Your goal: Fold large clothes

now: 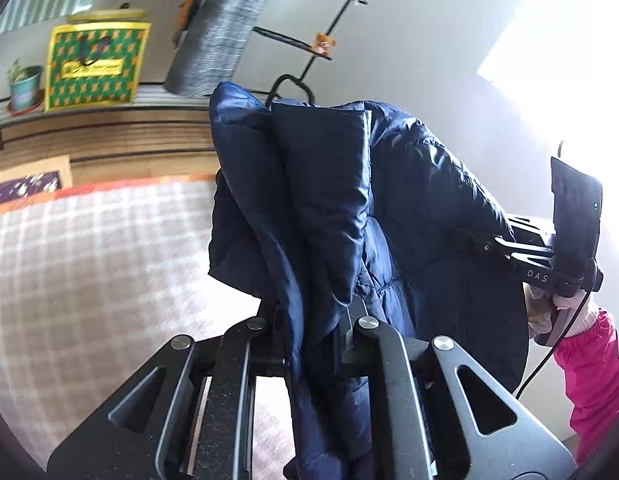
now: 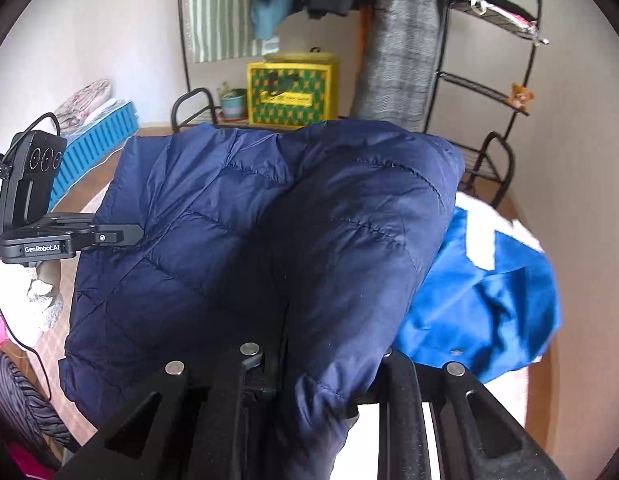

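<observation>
Behind the navy jacket (image 2: 245,240), a black rack (image 2: 489,92) hung with clothes, a yellow-green box (image 2: 289,92) and a potted plant (image 2: 231,102) are seen against a pale wall. Held up above a checked blanket (image 1: 89,260), the jacket is gripped at two places: the left tool (image 1: 315,344) is clamped on a bunched fold of it, and the right tool (image 2: 329,364) is clamped on another part. To the right of the jacket, a bright blue garment (image 2: 489,300) with white trim is seen lying lower down.
</observation>
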